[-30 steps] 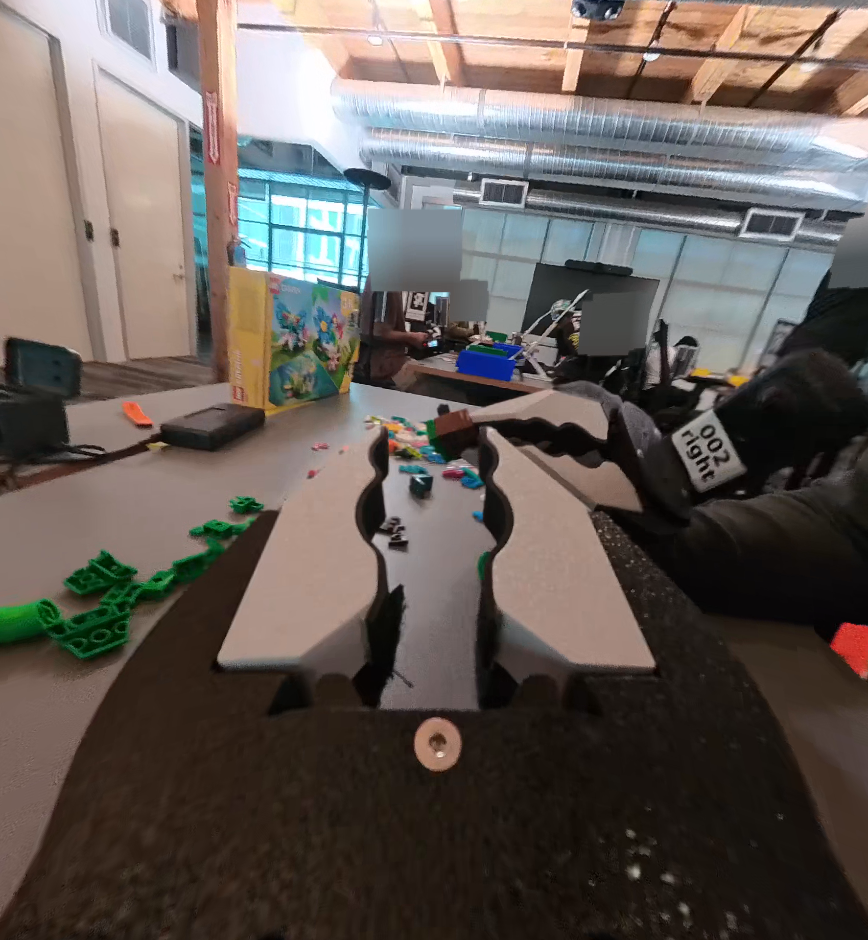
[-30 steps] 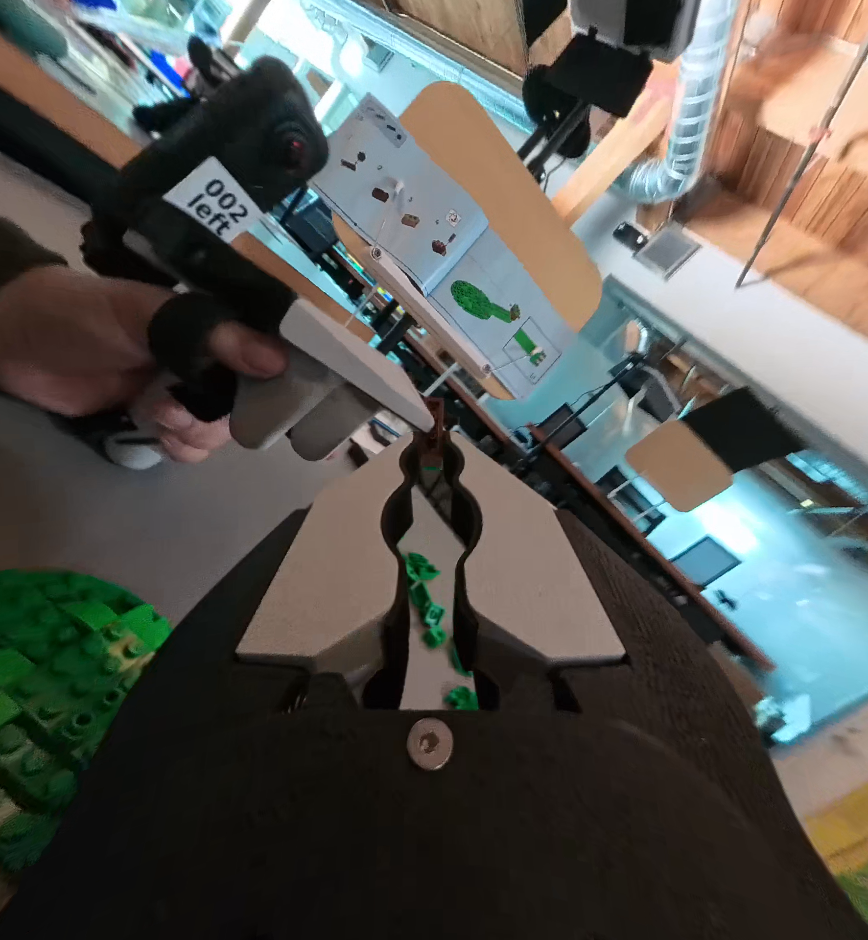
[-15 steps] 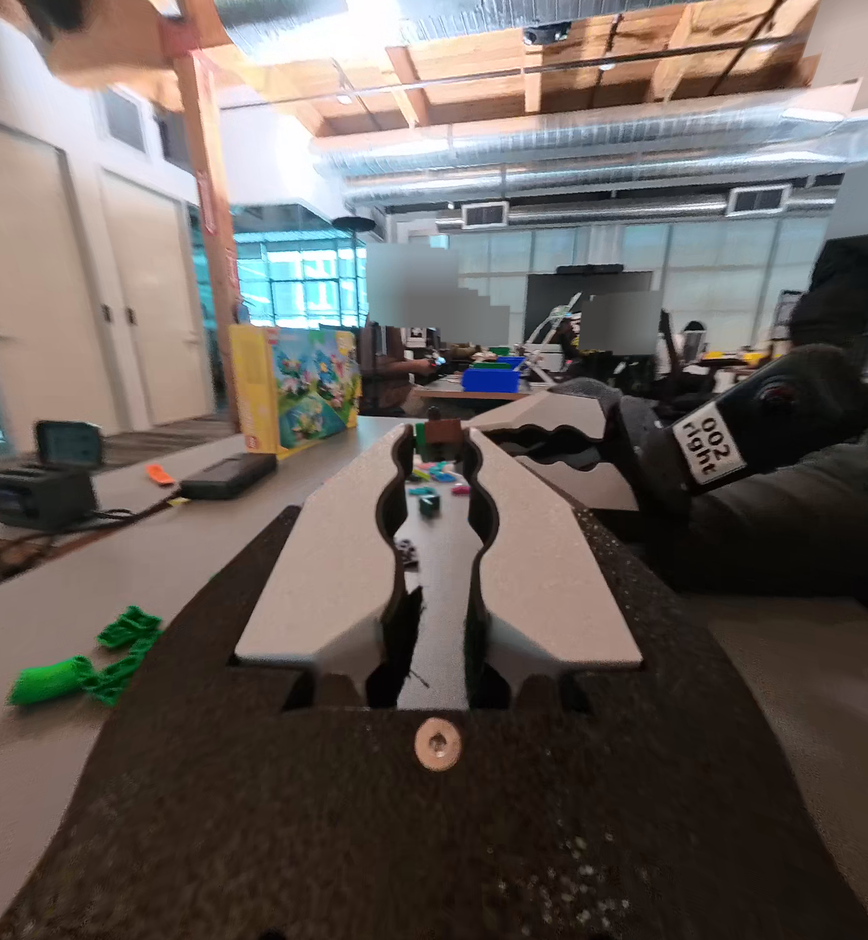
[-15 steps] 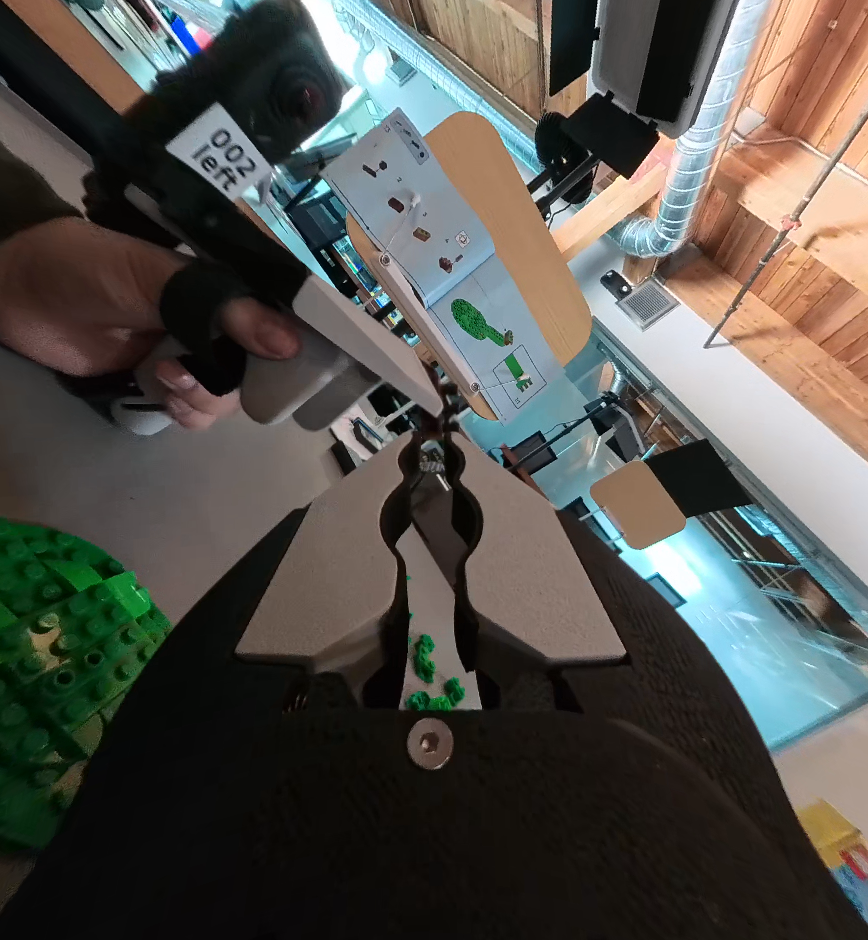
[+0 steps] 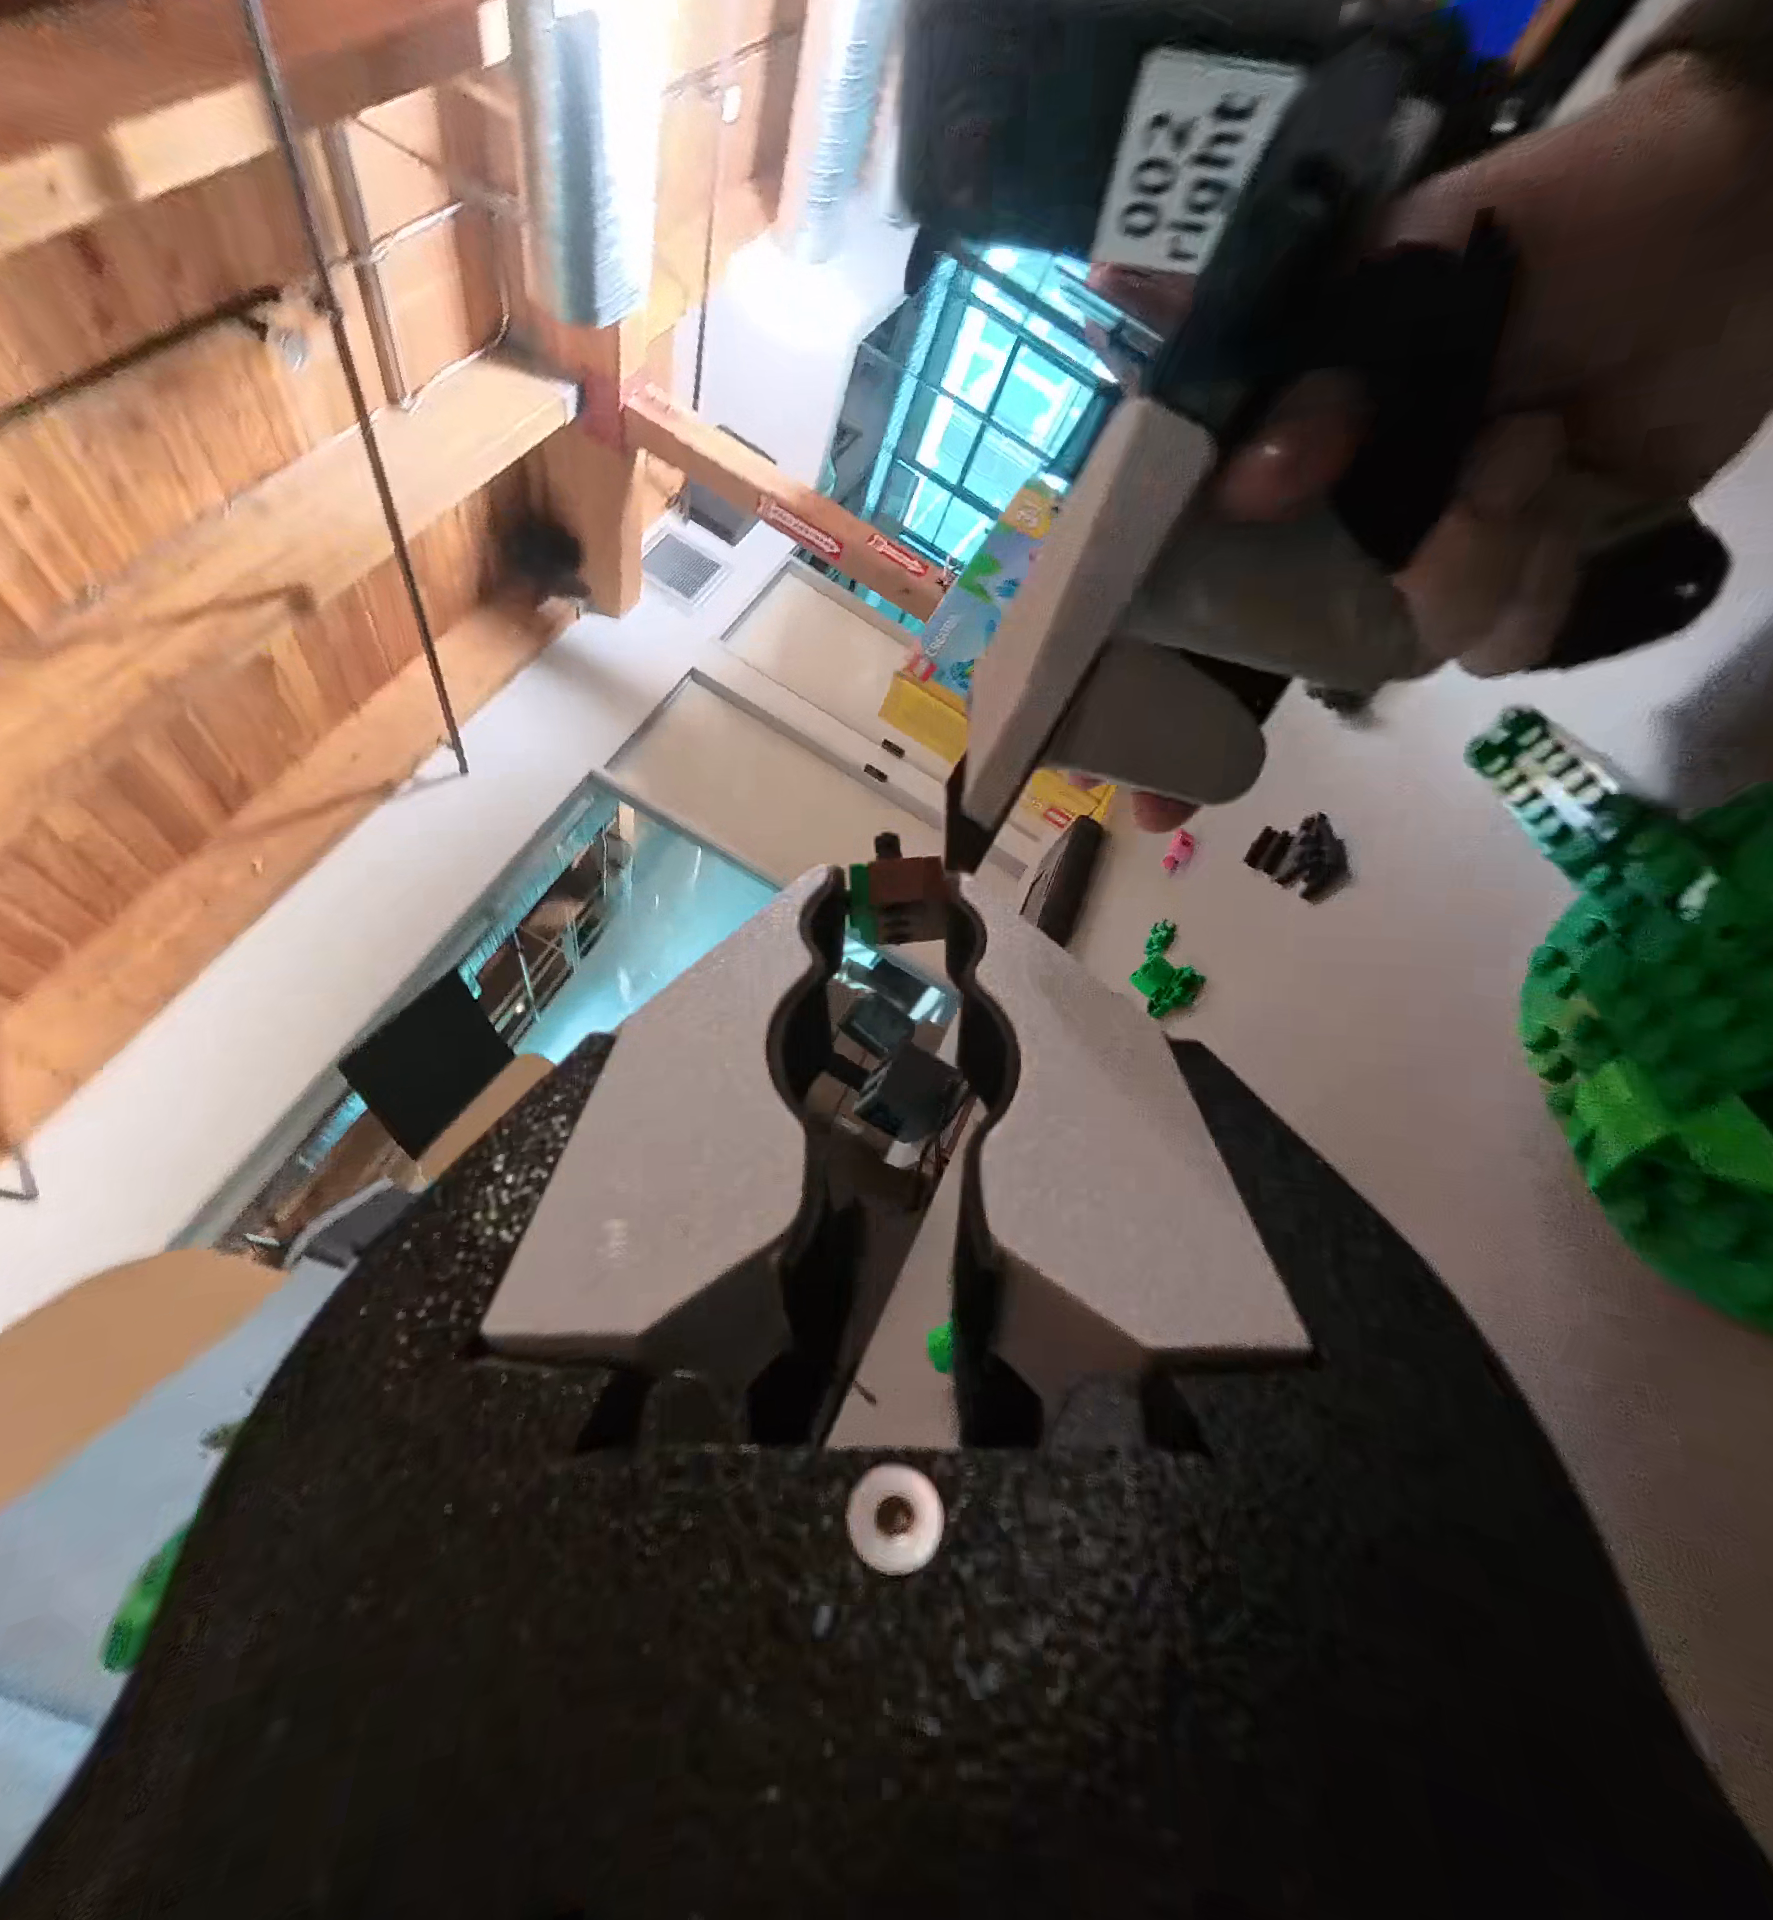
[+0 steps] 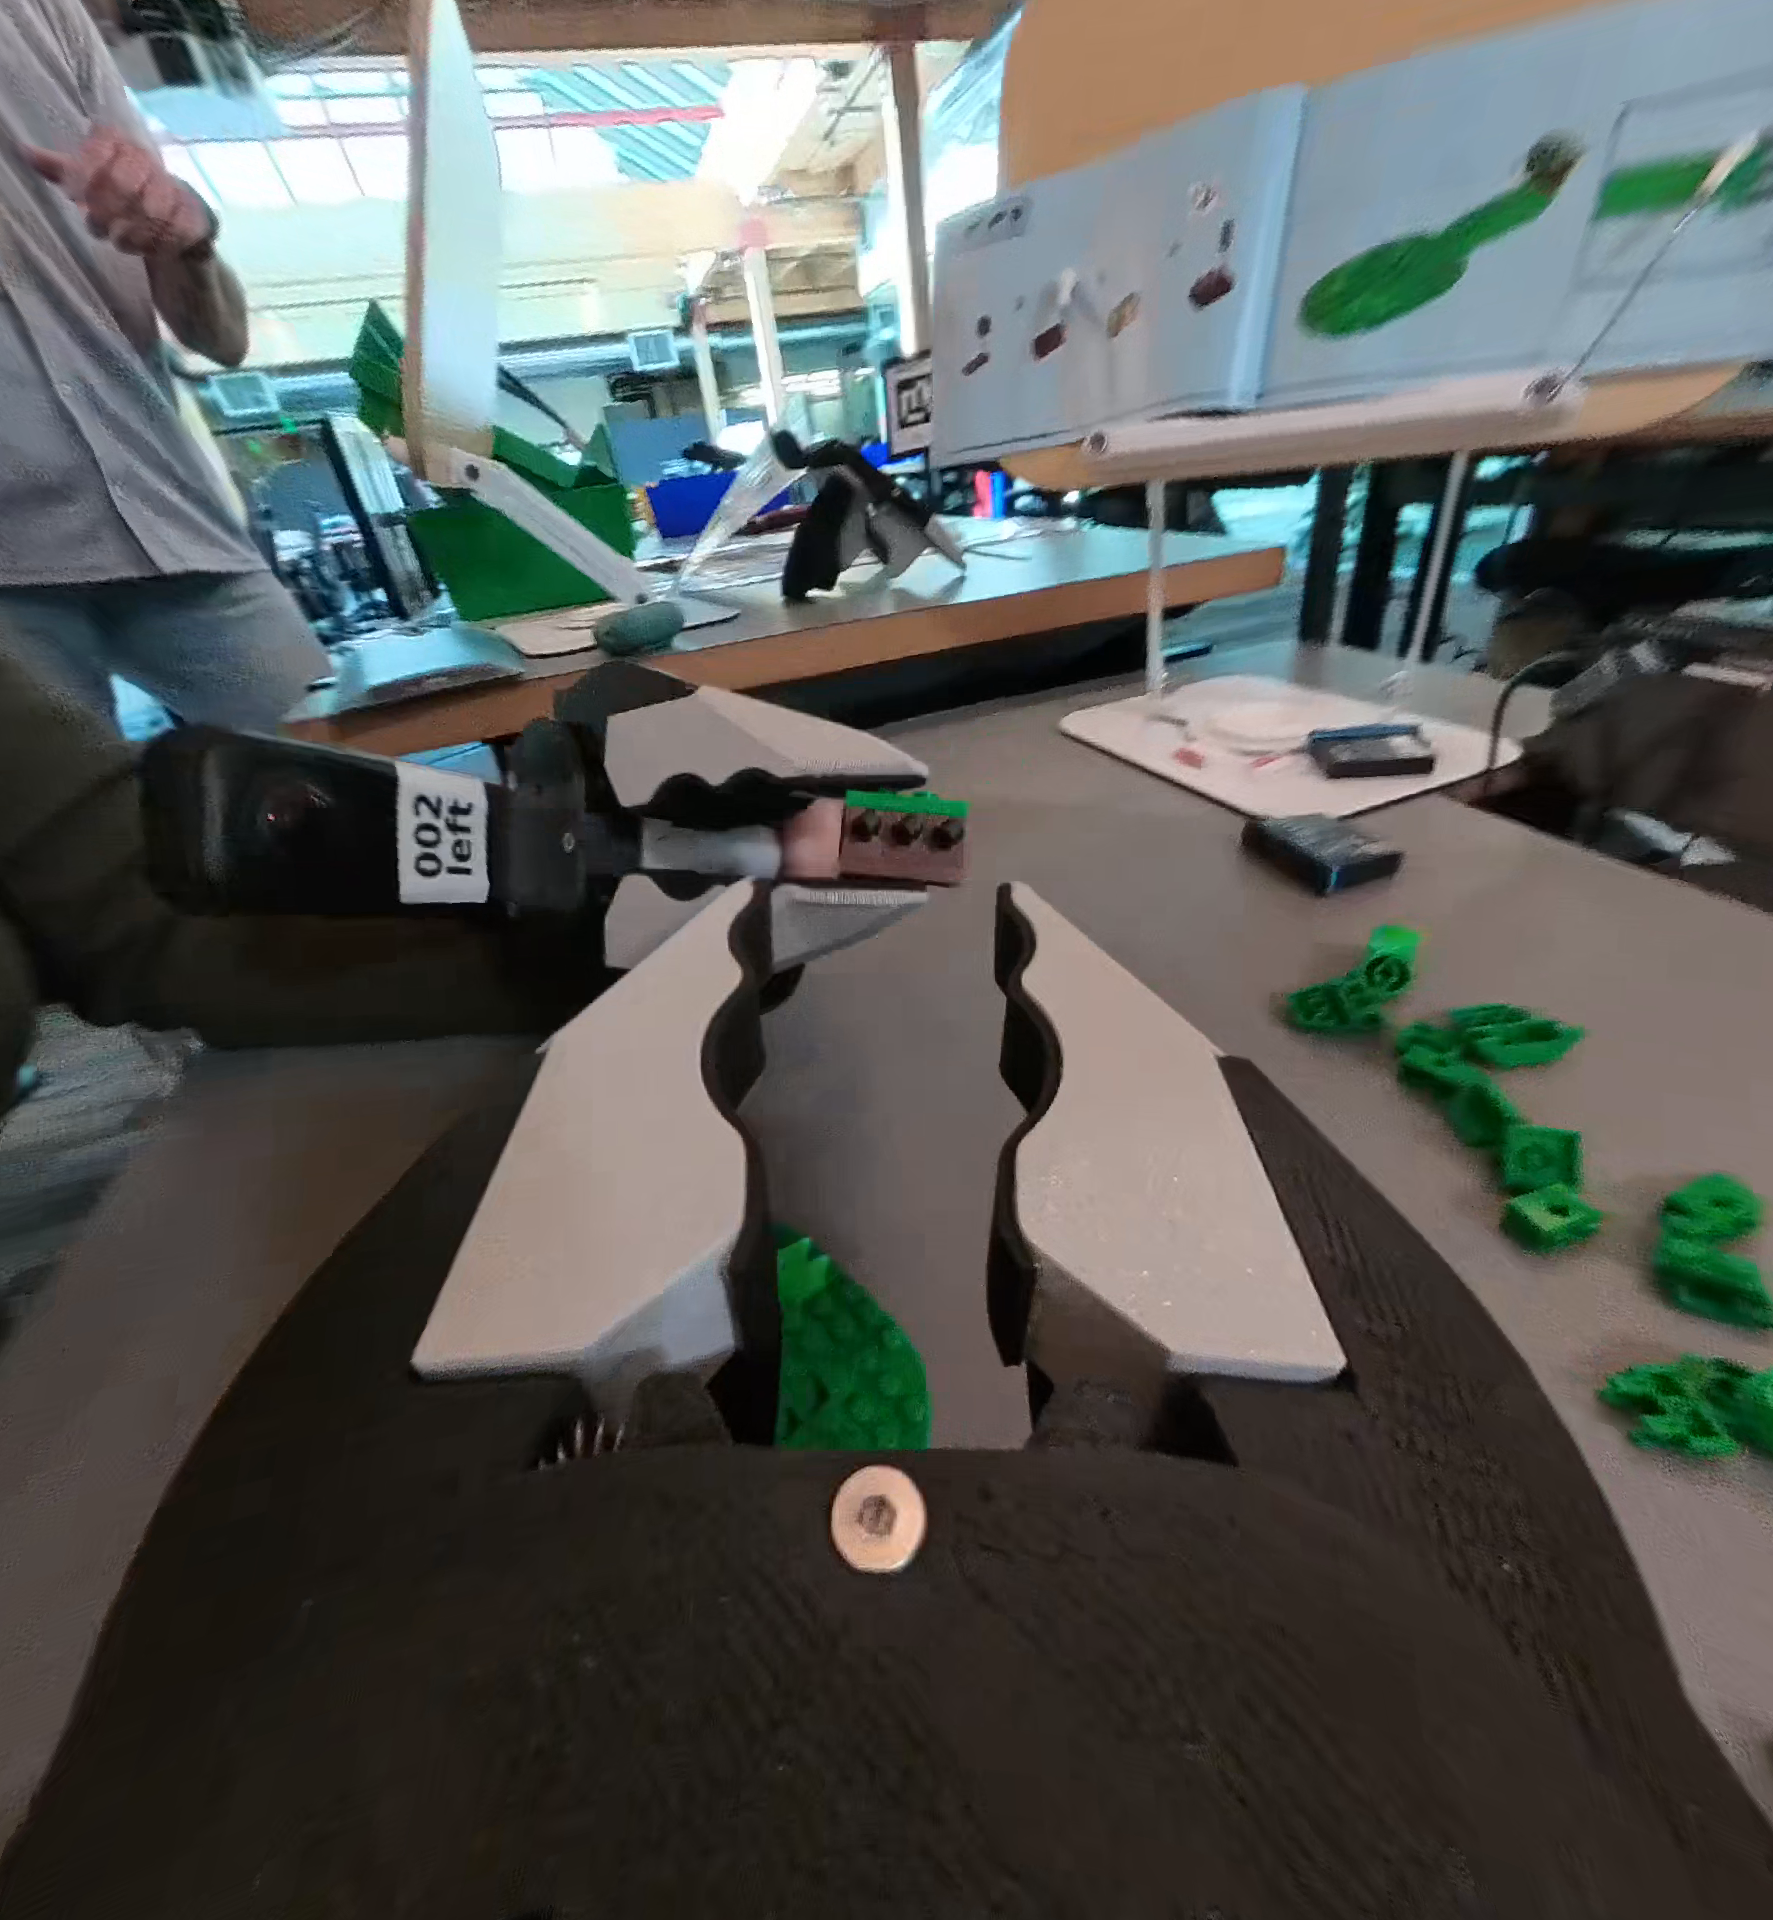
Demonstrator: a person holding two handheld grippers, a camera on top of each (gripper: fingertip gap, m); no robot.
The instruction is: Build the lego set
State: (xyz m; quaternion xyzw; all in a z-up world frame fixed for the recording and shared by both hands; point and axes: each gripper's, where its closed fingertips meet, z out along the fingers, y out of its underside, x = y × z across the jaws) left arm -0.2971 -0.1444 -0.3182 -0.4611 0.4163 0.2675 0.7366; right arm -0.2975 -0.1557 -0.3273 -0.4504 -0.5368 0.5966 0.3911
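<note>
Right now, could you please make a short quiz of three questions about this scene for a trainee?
1. True or false: the right gripper has its jaws shut on a brick.
2. Which gripper holds the brown brick?
A. left
B. right
C. neither
3. Fill in: the loose pieces on the table are ____ in colour.

Key: 1 false; 2 A, the left gripper; 3 green.

Brown brick (image 6: 903,844) with green top; bright green loose pieces (image 6: 1534,1158); grey tabletop (image 6: 1277,956).
</note>
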